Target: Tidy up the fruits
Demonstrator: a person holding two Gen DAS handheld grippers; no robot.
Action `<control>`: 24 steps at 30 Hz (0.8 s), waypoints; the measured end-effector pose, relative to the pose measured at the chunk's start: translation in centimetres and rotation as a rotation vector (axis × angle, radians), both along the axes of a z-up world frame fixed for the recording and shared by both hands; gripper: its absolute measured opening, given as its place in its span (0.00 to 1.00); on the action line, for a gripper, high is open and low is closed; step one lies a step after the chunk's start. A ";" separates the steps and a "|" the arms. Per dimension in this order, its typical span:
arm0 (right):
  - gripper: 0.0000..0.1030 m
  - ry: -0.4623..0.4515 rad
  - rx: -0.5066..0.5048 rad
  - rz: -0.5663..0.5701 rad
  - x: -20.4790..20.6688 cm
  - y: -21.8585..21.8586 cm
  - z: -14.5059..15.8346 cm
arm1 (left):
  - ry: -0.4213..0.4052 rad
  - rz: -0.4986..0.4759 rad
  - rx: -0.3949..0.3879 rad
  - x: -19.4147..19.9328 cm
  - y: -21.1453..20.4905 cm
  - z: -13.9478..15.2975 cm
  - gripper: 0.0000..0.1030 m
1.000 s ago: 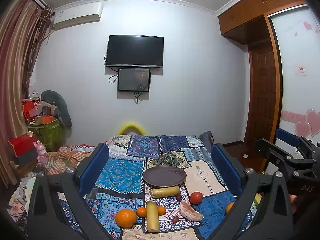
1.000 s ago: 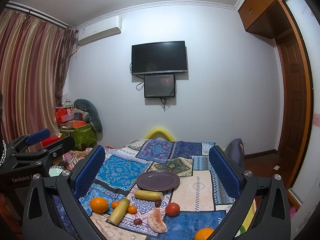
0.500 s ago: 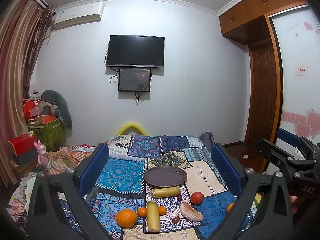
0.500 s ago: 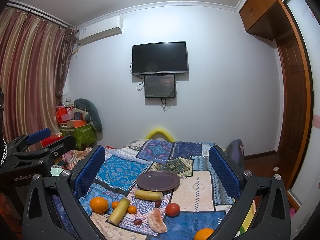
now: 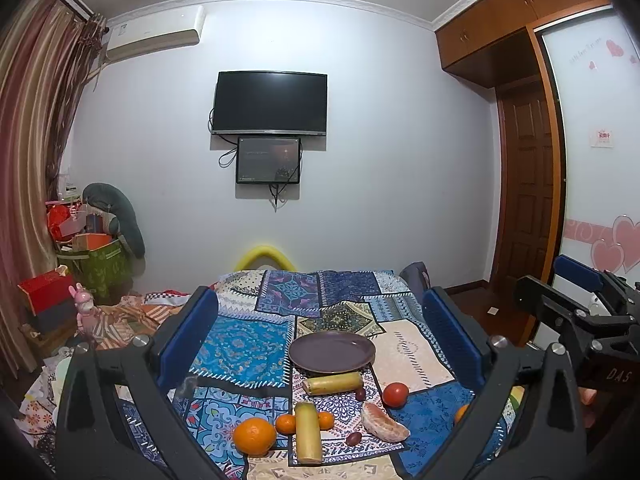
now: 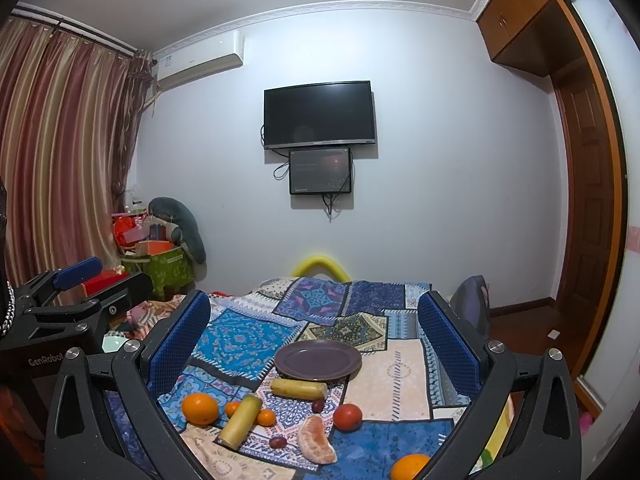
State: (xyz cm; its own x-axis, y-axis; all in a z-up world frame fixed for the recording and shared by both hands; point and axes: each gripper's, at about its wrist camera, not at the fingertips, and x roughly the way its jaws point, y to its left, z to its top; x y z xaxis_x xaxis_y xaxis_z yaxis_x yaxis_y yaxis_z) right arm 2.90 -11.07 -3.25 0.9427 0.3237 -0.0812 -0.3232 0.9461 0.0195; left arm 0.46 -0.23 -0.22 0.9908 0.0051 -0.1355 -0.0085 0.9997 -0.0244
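Note:
An empty dark purple plate (image 5: 331, 352) (image 6: 318, 359) lies on a patchwork cloth. In front of it lie two yellow-green cane sticks (image 5: 332, 382) (image 5: 308, 432), a big orange (image 5: 254, 436) (image 6: 200, 408), small tangerines (image 5: 285, 424), a red tomato (image 5: 396, 394) (image 6: 347, 417), a peeled citrus piece (image 5: 383, 427) (image 6: 316, 440), dark grapes (image 5: 353, 438) and a second orange (image 6: 410, 466). My left gripper (image 5: 324, 340) is open, held above and short of the fruit. My right gripper (image 6: 316, 336) is open likewise. Each gripper also shows at the edge of the other's view (image 5: 576, 300) (image 6: 80, 296).
The patchwork cloth (image 5: 240, 344) covers a bed or table reaching to the back wall. Boxes, bags and a grey cushion (image 5: 116, 216) pile up at the left by the curtain. A wooden door (image 5: 528, 200) and wardrobe stand at the right.

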 end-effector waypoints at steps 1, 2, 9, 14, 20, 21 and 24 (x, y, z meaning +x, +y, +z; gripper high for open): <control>1.00 0.000 0.000 0.000 0.0 0.0 0.0 | 0.000 -0.001 0.000 0.0 -0.1 0.0 1.00; 1.00 0.000 0.000 0.000 0.0 0.0 0.0 | -0.001 -0.001 -0.001 0.0 -0.1 0.0 1.00; 1.00 0.010 0.002 0.003 0.0 0.1 -0.1 | 0.003 0.004 0.000 0.0 0.0 -0.1 1.00; 1.00 0.009 0.003 0.004 0.0 0.1 0.0 | 0.002 0.003 0.000 -0.1 0.1 -0.1 1.00; 1.00 0.010 0.005 0.003 0.0 0.1 -0.1 | 0.005 0.000 -0.001 -0.1 0.0 -0.2 1.00; 1.00 0.010 0.005 0.003 0.0 0.1 -0.1 | 0.005 0.000 0.000 -0.1 0.0 -0.2 1.00; 1.00 0.014 0.005 0.006 0.1 0.1 -0.1 | 0.007 -0.002 0.004 -0.1 -0.1 -0.2 1.00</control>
